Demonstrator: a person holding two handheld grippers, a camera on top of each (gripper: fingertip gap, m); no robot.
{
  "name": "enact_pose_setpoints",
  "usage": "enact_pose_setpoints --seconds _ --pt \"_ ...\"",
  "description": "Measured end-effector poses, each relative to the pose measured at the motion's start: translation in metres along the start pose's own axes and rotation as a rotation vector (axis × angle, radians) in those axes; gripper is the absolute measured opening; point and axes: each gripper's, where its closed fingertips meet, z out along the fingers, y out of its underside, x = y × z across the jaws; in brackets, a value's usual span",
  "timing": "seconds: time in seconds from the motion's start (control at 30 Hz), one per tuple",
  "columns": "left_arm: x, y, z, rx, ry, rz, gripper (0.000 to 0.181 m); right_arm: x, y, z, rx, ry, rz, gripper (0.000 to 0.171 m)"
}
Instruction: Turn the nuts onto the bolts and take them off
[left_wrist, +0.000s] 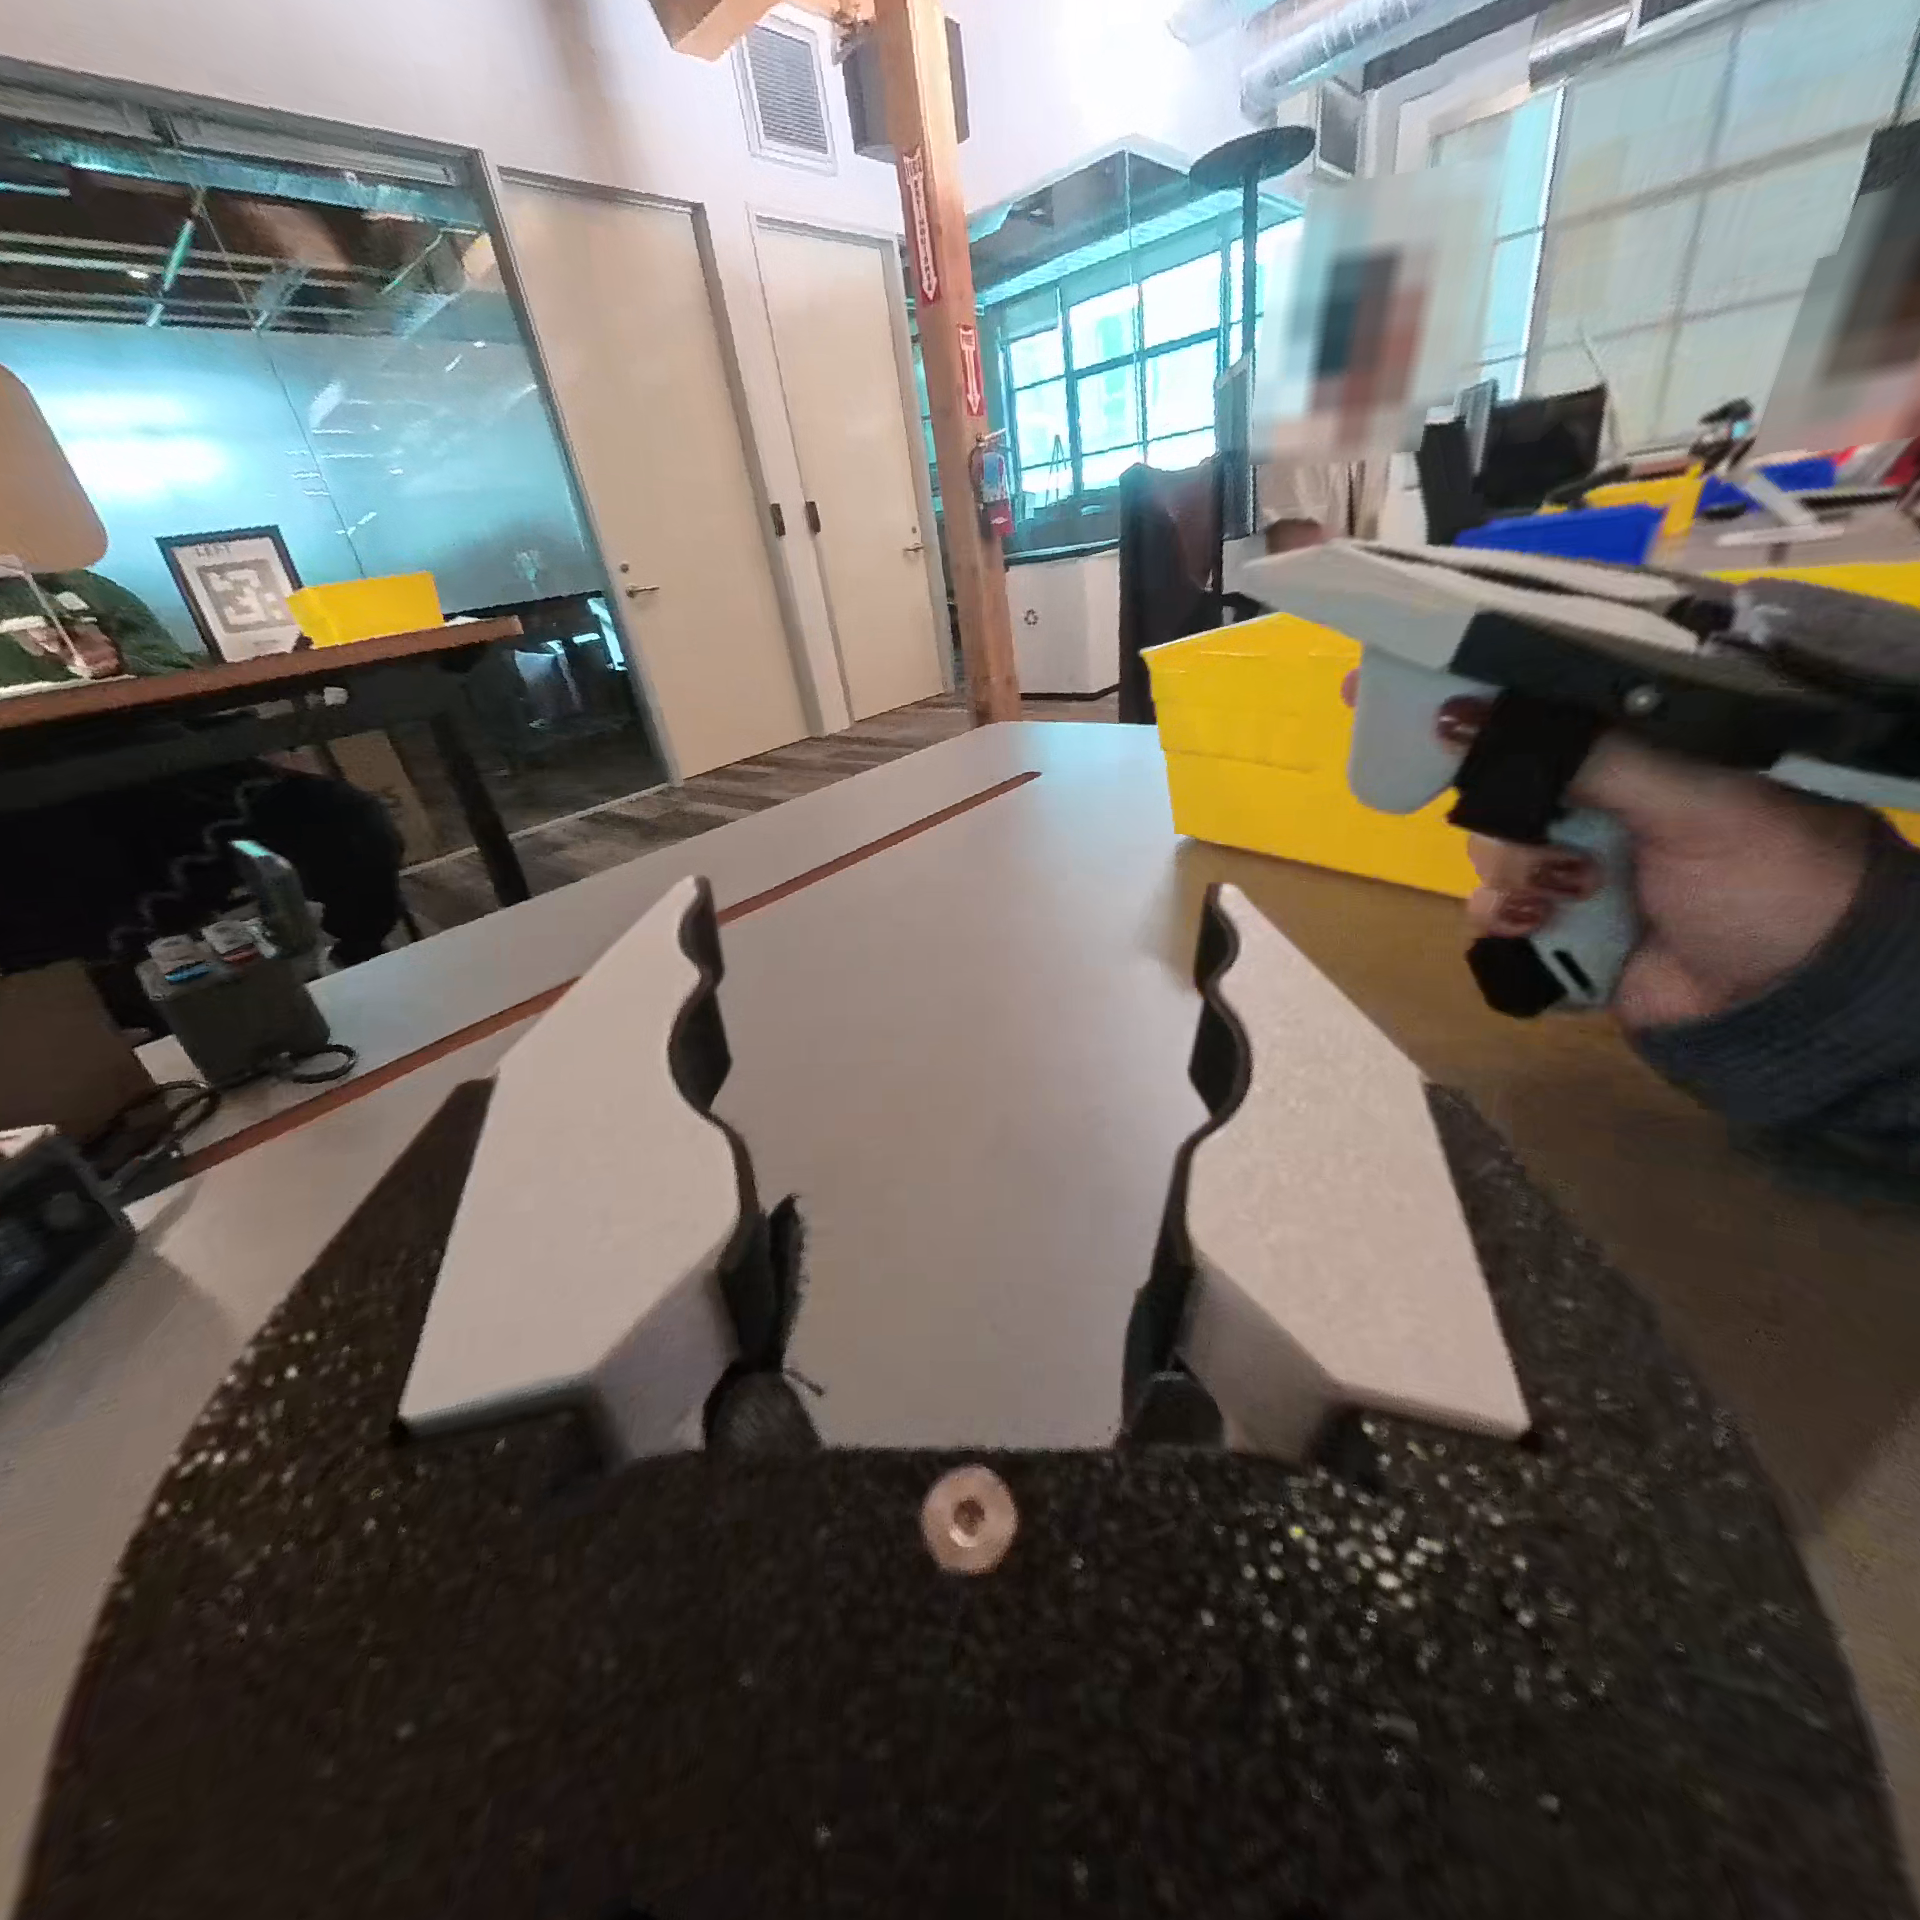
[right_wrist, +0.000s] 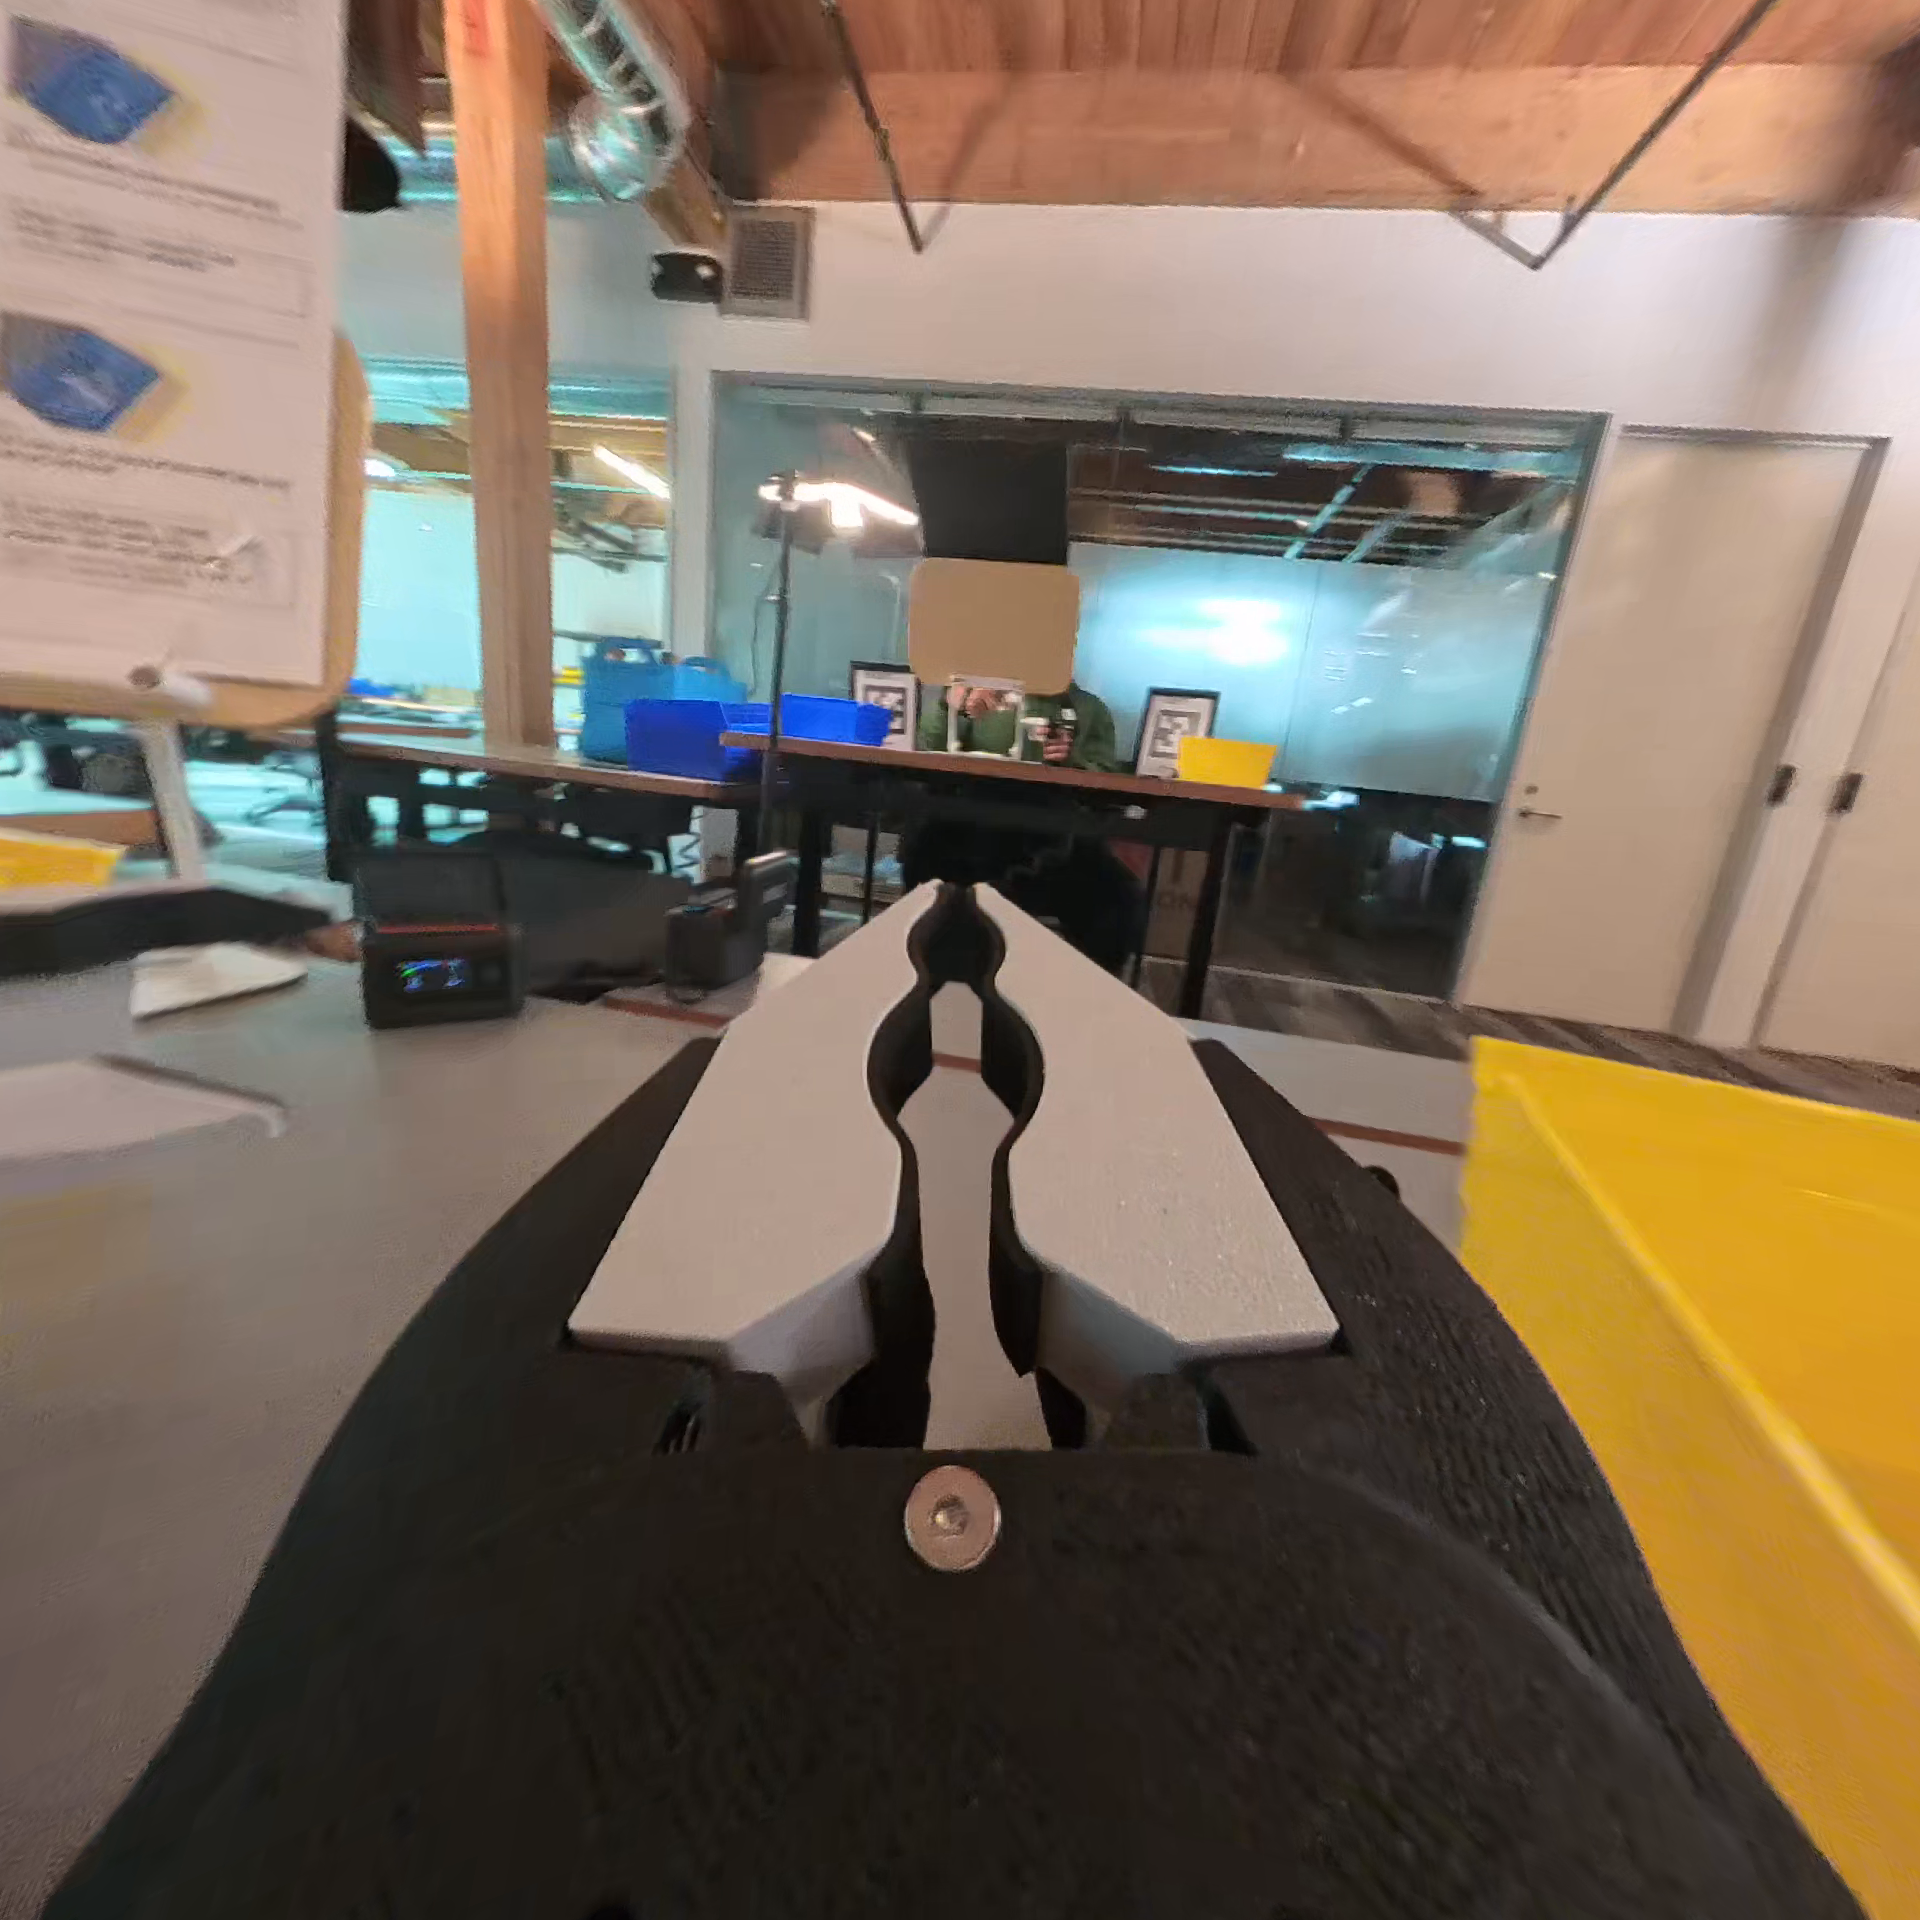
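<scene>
Nuts and bolts show in neither view. The yellow bin (right_wrist: 1704, 1351) just right of the right hand-held gripper (right_wrist: 961, 894), whose fingertips meet on nothing, may hold them. The left hand-held gripper (left_wrist: 961, 914) gapes wide over bare tabletop (left_wrist: 966, 1195), farther from it.

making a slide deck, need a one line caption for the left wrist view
Left claw open and empty above the grey table, right claw held beside a yellow bin.

- Grey tabletop (left_wrist: 966, 1091) lies bare across the centre of the left wrist view.
- Yellow bin (left_wrist: 1278, 758) blocks the upper right.
- Small black device (right_wrist: 442, 971) stands at mid-left of the right wrist view.
</scene>
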Motion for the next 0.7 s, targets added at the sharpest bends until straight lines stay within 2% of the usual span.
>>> enact_pose_setpoints --seconds 0.13,0.3,0.4,0.43,0.47,0.53,0.57,0.63,0.7 --pt "0.008 0.001 0.002 -0.013 -0.003 0.103 0.082 -0.039 0.016 -0.005 -0.007 -0.179 -0.123 0.0" --pt "0.024 -0.009 0.003 -0.017 0.049 0.133 0.072 -0.058 0.019 -0.006 -0.003 -0.229 -0.24 0.0" --pt "0.029 -0.055 -0.009 0.034 0.044 0.043 0.072 -0.058 0.022 -0.005 -0.013 -0.233 -0.23 0.0" --pt "0.024 -0.077 -0.018 0.047 0.012 -0.018 0.066 -0.056 0.022 -0.005 -0.016 -0.229 -0.219 0.0" --pt "0.02 -0.103 -0.035 0.085 -0.013 -0.065 0.054 -0.054 0.022 -0.005 -0.017 -0.226 -0.207 0.0" --pt "0.009 -0.152 -0.066 0.177 -0.005 -0.063 0.048 -0.053 0.022 -0.005 -0.019 -0.231 -0.183 0.0" --pt "-0.006 -0.168 -0.082 0.165 -0.05 -0.026 0.046 -0.054 0.022 -0.004 -0.019 -0.235 -0.176 0.0" --pt "-0.058 -0.169 -0.103 -0.021 -0.196 0.056 0.053 -0.055 0.023 -0.002 -0.019 -0.244 -0.166 0.0" --pt "-0.118 -0.141 -0.125 -0.31 -0.328 0.075 0.066 -0.057 0.024 0.0 -0.021 -0.251 -0.161 0.0"
